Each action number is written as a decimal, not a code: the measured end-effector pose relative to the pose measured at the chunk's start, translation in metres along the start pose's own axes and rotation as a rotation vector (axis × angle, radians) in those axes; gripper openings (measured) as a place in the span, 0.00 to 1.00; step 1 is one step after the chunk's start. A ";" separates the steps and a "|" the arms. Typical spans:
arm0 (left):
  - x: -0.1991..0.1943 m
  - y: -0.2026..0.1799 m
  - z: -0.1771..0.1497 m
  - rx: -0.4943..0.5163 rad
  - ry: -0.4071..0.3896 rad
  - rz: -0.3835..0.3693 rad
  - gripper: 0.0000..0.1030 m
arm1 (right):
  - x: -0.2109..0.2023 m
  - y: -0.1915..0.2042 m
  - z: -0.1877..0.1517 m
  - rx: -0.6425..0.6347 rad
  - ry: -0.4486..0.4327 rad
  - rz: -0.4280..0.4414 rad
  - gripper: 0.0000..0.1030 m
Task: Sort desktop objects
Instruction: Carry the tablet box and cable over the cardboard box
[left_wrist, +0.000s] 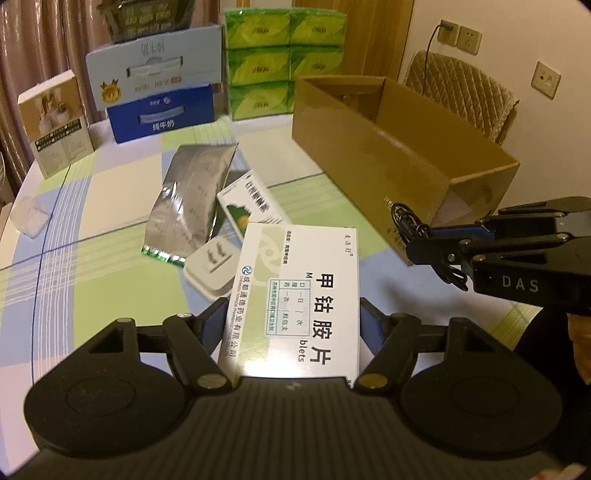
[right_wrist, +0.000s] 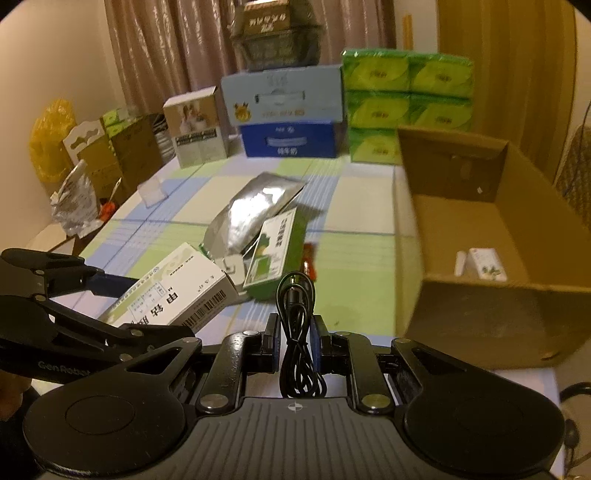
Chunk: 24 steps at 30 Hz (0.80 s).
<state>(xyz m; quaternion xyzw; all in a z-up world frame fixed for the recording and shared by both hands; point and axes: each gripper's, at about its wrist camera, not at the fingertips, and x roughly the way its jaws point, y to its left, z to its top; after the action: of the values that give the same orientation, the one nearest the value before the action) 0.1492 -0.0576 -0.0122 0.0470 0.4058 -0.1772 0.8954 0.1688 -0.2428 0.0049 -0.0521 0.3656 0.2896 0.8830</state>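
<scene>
My left gripper (left_wrist: 293, 325) is shut on a white medicine box (left_wrist: 299, 295) and holds it above the table; the box also shows in the right wrist view (right_wrist: 173, 291). My right gripper (right_wrist: 295, 332) is shut on a coiled black cable (right_wrist: 297, 332), also seen in the left wrist view (left_wrist: 424, 240), near the open cardboard box (right_wrist: 480, 266). A small white box (right_wrist: 487, 264) lies inside that cardboard box. On the table lie a silver foil bag (left_wrist: 192, 199), a green-and-white box (left_wrist: 251, 206), a white charger plug (left_wrist: 210, 266) and a small red item (right_wrist: 308, 260).
Stacked milk cartons (left_wrist: 159, 92), green tissue packs (left_wrist: 284, 55) and a photo-printed box (left_wrist: 55, 122) stand along the table's far edge. A clear plastic case (left_wrist: 29, 216) lies at the left edge. A chair (left_wrist: 465, 92) stands behind the cardboard box.
</scene>
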 end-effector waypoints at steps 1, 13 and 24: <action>-0.002 -0.004 0.002 0.002 -0.004 -0.001 0.66 | -0.004 -0.001 0.001 0.002 -0.006 -0.004 0.12; -0.016 -0.045 0.025 0.048 -0.046 -0.014 0.66 | -0.050 -0.029 0.011 0.032 -0.069 -0.056 0.12; -0.016 -0.071 0.049 0.057 -0.069 -0.048 0.66 | -0.078 -0.062 0.021 0.072 -0.097 -0.108 0.12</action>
<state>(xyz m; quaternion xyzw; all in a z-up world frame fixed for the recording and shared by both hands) 0.1490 -0.1307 0.0363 0.0566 0.3703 -0.2114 0.9028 0.1720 -0.3248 0.0649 -0.0260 0.3290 0.2304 0.9154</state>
